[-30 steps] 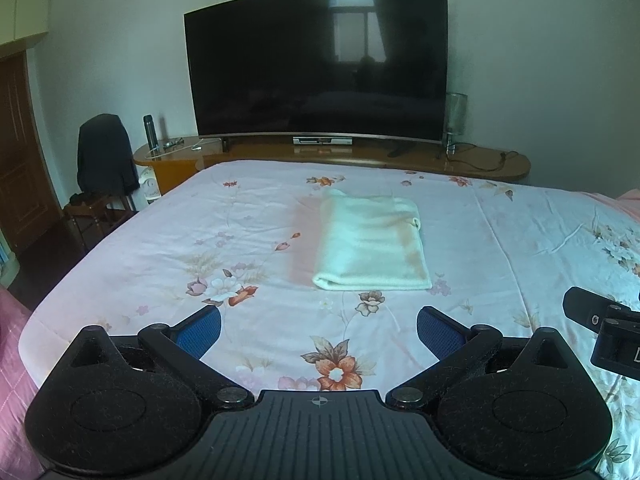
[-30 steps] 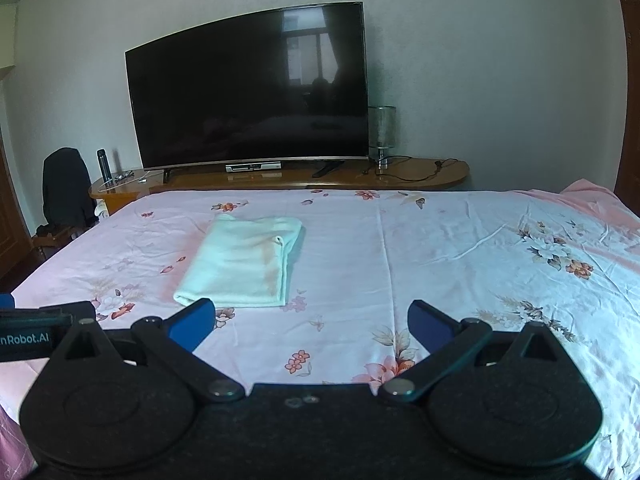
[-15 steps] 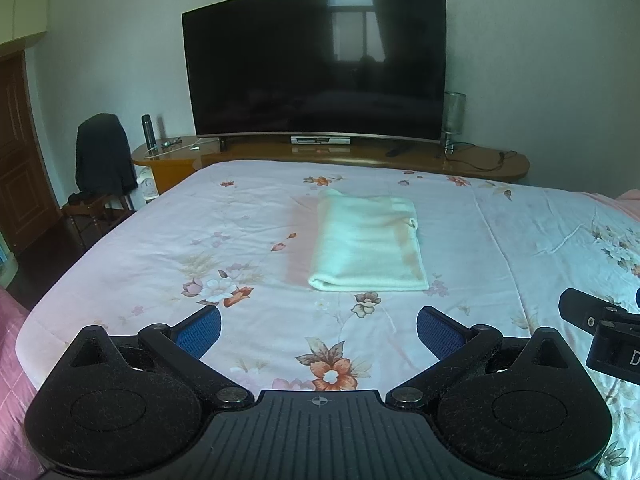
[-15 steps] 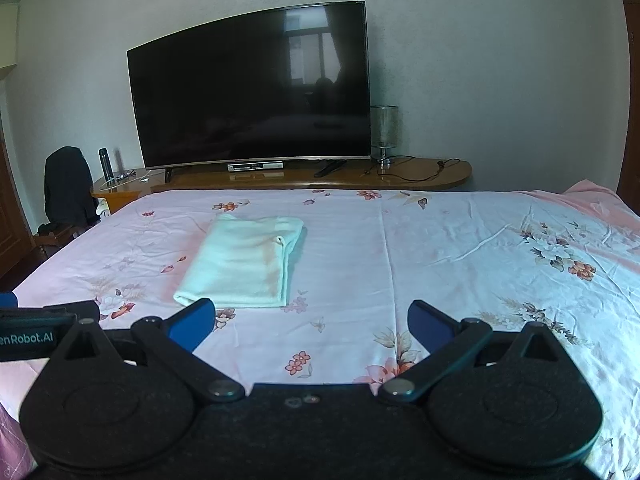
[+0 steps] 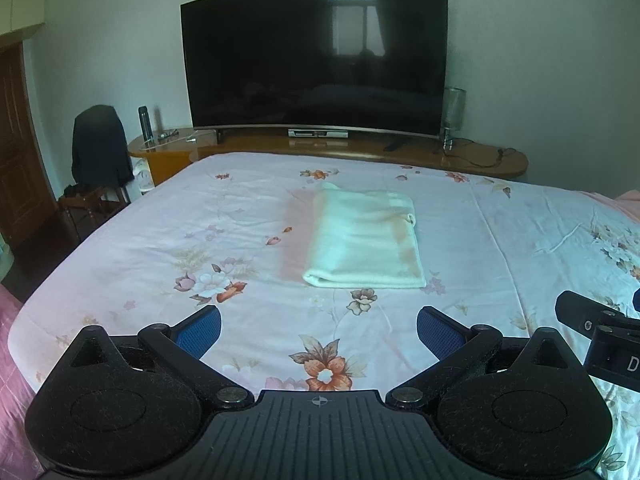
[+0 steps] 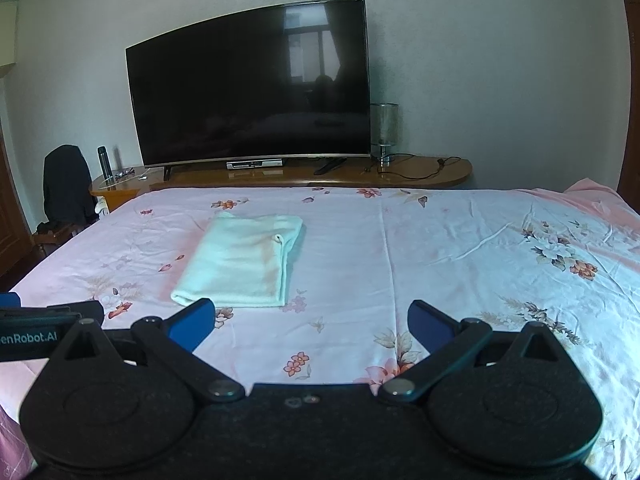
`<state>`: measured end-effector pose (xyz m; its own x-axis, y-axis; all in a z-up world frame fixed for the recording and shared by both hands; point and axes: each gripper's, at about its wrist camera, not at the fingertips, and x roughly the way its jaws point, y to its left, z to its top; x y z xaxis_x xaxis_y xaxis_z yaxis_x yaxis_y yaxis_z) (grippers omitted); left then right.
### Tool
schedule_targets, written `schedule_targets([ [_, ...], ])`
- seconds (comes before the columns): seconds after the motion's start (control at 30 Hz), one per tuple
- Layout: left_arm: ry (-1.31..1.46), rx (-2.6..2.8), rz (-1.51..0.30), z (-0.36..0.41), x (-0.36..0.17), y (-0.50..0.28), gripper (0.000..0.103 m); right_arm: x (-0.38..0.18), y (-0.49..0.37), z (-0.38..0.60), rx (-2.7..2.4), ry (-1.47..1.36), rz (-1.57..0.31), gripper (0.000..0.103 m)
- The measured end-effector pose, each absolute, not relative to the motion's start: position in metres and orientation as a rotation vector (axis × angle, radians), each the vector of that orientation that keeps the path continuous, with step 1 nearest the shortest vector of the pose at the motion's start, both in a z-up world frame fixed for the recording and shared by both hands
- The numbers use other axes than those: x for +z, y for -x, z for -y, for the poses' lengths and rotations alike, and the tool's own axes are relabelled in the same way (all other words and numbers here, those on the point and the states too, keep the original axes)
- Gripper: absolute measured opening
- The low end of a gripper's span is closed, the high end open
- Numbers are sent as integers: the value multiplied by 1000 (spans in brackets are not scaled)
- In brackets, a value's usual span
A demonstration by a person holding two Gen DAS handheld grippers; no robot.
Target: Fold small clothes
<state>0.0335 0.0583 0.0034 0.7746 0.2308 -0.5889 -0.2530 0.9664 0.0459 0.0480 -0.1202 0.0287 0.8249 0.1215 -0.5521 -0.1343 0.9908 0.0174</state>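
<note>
**On the bed: cloth folded, both grippers clear**

Short of the television, on the flowered bedsheet, the pale green cloth lies as a flat, squared rectangle, apparently already folded. Left gripper and right gripper hover well short of it, jaws spread and empty, suggesting release is complete.

The left hand-held gripper is matte black, with blue-padded fingers, two round lobes, silver pivot screws and a ribbed centre plate bearing a small crosshair mark. The right hand-held gripper looks alike.
</note>
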Motion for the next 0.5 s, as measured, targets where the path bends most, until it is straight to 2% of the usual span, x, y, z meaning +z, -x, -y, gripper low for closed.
schedule_targets([
  [0.3,30,248,-646,-59,-4,-45,103,25,-55,116,141,31,-593,102],
  [0.5,46,199,-592,-58,-7,-54,103,20,-64,114,148,32,-605,102],
])
